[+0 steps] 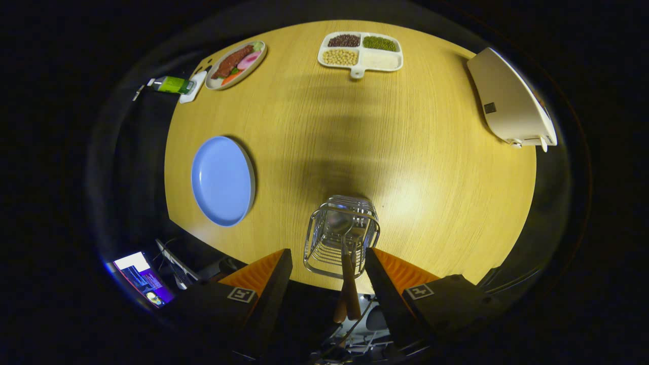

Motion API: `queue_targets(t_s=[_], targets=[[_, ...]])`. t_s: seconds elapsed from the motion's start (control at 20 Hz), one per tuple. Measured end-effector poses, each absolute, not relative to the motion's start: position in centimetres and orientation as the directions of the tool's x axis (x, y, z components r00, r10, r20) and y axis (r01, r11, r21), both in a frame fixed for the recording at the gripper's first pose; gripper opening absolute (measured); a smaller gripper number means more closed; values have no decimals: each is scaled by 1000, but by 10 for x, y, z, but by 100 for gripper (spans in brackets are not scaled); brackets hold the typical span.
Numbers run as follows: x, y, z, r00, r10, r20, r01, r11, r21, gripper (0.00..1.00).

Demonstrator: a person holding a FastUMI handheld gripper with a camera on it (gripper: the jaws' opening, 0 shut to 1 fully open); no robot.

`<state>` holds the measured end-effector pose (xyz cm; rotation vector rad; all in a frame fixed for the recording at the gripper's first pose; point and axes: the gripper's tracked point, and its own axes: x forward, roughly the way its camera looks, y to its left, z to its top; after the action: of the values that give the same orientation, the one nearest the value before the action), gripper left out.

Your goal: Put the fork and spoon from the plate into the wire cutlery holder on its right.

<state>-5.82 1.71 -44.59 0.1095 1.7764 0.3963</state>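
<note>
I look straight down on a round wooden table (405,152). The wire cutlery holder (318,253) stands near its front edge, just ahead of my fingers. Inside it the spoon (336,221) and the fork (357,232) stand head down. Their wooden handles (349,296) stick up toward me between my fingers without touching either one. My gripper (328,252) is open above the holder with a wide gap. To the holder's left lies the blue plate (222,180), with nothing on it.
At the far side sit a white divided tray (380,61) of beans and grains, an oval plate (259,60) of food and a green bottle (173,84). A white appliance (509,101) lies at the right edge. A lit screen (143,279) is below the table.
</note>
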Motion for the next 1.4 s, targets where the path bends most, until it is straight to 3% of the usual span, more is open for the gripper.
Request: queue_targets(t_s=[0.1,0.4,0.65,1.0,1.4], targets=[[-50,17,-430,-109,308,-945,-109,941,320,99],[-39,11,-361,275,292,-916,-29,955,296,100],[-28,11,-291,531,262,-806,-25,955,294,100],[-15,22,-205,738,279,-615,-190,960,207,99],[-24,33,-170,790,330,-516,-258,944,208,99]])
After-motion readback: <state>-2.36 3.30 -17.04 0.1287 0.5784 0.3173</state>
